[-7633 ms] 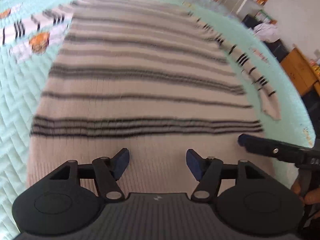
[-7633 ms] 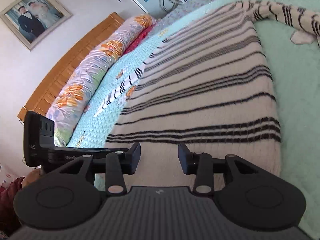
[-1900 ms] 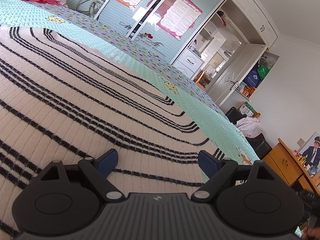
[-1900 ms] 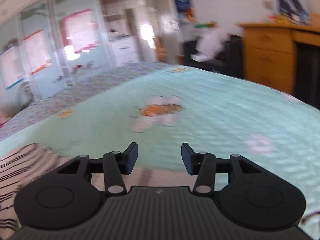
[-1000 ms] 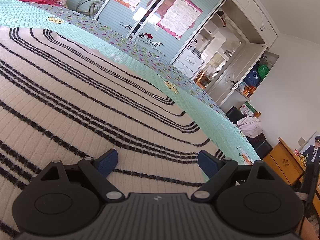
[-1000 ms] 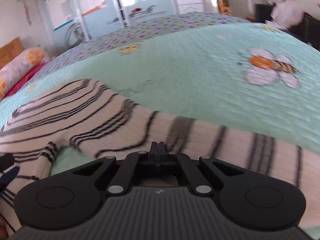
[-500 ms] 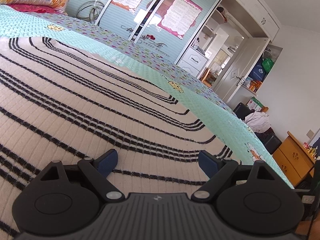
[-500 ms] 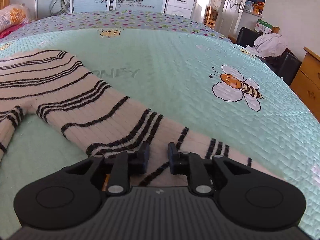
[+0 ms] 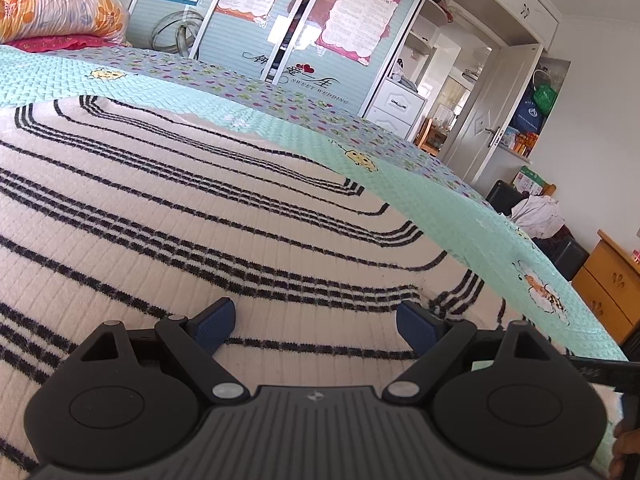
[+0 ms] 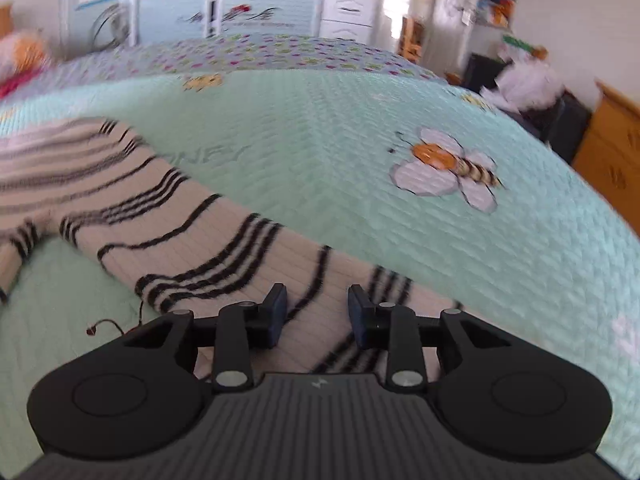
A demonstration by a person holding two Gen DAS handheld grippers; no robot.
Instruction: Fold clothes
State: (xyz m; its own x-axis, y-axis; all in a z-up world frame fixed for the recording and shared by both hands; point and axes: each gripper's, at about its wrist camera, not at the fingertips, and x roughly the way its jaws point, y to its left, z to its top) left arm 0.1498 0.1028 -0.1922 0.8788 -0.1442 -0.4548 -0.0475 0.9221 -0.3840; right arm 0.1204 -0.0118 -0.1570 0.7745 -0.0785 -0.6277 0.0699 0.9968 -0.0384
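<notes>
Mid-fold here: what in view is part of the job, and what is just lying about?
Job:
striped sweater
its sleeve
left tongs, open
right tongs, just been opening, pads off the sleeve

Lying about:
bedspread
pillow
white clothes pile
dresser

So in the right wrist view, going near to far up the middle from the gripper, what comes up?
Right gripper, open → striped sweater sleeve → mint quilted bedspread → floral border strip of the bedspread → white drawer unit.
</notes>
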